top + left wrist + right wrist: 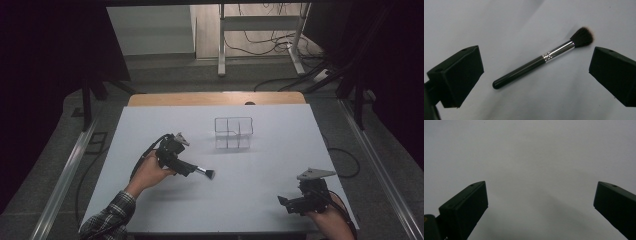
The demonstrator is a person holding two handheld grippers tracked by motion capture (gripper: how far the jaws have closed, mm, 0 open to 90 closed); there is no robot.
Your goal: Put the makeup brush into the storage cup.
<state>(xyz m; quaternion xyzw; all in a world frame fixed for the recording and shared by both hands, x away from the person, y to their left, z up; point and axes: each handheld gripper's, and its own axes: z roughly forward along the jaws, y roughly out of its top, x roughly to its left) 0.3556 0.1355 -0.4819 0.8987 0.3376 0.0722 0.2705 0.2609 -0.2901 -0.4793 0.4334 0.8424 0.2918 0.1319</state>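
A makeup brush with a black handle, silver ferrule and dark bristles lies flat on the white table. In the left gripper view it rests between my left gripper's wide-apart jaws, touching neither. From the high view the brush sits just past the tip of the left gripper, which a hand holds left of centre. My right gripper hovers near the table's front right corner. It is open over bare table, with nothing between the jaws.
A small clear compartment organiser stands on the table behind the brush, toward the far middle. The white table top ends in a wooden strip at the far side. Floor, cables and a desk frame lie beyond.
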